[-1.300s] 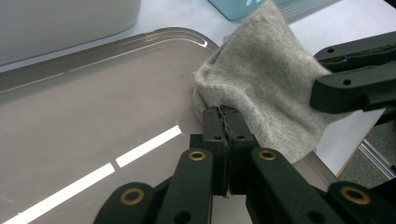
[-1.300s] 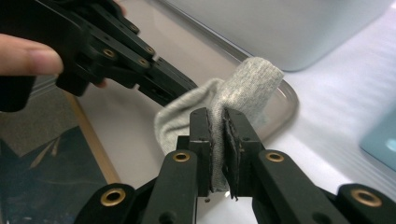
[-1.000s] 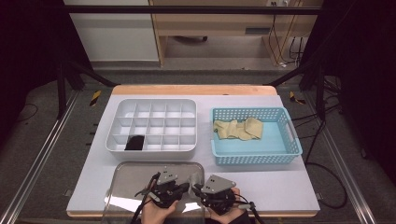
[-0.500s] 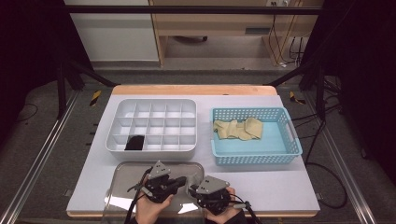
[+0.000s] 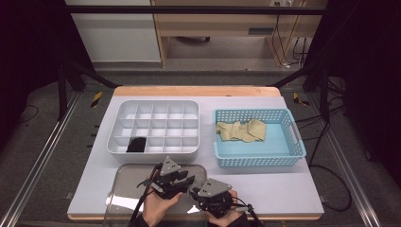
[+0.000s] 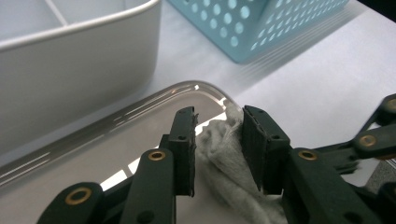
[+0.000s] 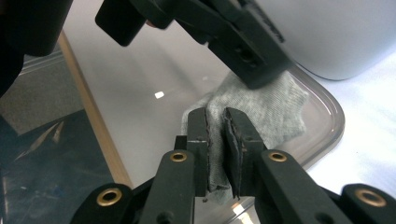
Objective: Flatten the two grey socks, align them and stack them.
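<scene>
Landmark = clear tray [image 5: 118,198] at near edge of table [image 5: 293,194].

L gripper [image 6: 219,140]: jaws just been opening, now released. Grey sock [image 6: 224,168] sits between the pads w/ a gap on both sides, not pressed. In high view L gripper [image 5: 182,183] is over tray's right part.

R gripper [image 7: 215,140]: clenched on sock [image 7: 252,105], pinching a fold of the fabric between both pads. In high view R gripper [image 5: 201,198] sits at tray's right near corner, just right of L gripper, the two nearly touching.

Sock: bunched up at tray's right end, near the rounded corner. Rest of it spreads toward the tray rim; whether it lies flat on the tray floor, can't tell.

White organizer [image 5: 156,127]: just behind tray, gridded compartments. One black item [image 5: 137,144] in its front row, 2nd cell from left.

Blue basket [image 5: 257,161]: behind-right of tray, beside organizer w/ a gap. Beige socks [image 5: 241,130] piled in its back half.

Hands [image 5: 158,210] come in from bottom edge, both close to tray's near side.
</scene>
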Motion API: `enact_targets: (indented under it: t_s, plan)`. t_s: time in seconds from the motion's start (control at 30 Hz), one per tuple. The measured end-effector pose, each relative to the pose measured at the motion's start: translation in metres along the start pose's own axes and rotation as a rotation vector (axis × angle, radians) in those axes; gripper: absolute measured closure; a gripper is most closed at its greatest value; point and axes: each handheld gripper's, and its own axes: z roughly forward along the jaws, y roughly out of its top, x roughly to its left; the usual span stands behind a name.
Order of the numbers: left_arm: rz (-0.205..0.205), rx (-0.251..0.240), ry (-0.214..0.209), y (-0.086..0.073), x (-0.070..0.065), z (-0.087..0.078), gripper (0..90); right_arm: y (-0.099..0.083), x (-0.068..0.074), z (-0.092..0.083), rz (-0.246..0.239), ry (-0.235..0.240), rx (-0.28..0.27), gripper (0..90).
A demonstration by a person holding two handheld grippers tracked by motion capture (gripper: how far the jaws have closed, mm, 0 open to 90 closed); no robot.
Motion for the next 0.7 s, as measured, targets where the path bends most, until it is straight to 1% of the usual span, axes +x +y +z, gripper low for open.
enact_targets:
  t_s: [0.1,0.13,0.23,0.33,0.4,0.5,0.57,0.6,0.67,0.7]
  plan:
    - [-0.021,0.008,-0.009,-0.007,0.005,-0.001,64.2,0.001,-0.001,-0.004,0.0,0.004,0.008,78.9]
    - [-0.024,0.01,-0.004,-0.008,0.005,-0.002,64.2,0.0,-0.003,-0.005,0.002,0.004,0.011,77.9]
    - [-0.036,0.013,-0.02,-0.012,0.007,-0.003,64.2,-0.002,-0.007,-0.011,0.02,-0.002,0.016,77.4]
    - [-0.037,0.012,-0.03,-0.016,0.005,-0.005,64.7,-0.005,-0.011,-0.014,0.037,-0.009,0.008,77.9]
    - [-0.04,0.008,-0.042,-0.02,0.002,-0.006,64.7,-0.005,-0.014,-0.015,0.042,-0.023,0.009,77.6]
    - [-0.043,-0.002,-0.045,-0.024,-0.001,-0.007,64.7,-0.005,-0.016,-0.017,0.048,-0.035,0.007,75.1]
    - [-0.041,-0.002,-0.041,-0.027,-0.002,-0.008,64.6,-0.005,-0.017,-0.02,0.075,-0.028,-0.003,72.5]
    - [-0.04,-0.004,-0.038,-0.028,-0.002,-0.008,64.6,-0.005,-0.02,-0.023,0.106,-0.007,-0.025,72.5]
    - [-0.039,-0.008,-0.033,-0.03,-0.002,-0.009,64.4,-0.004,-0.024,-0.029,0.165,0.003,-0.071,72.5]
    - [-0.041,-0.01,-0.032,-0.03,-0.003,-0.008,64.2,-0.004,-0.025,-0.031,0.182,0.001,-0.088,72.4]
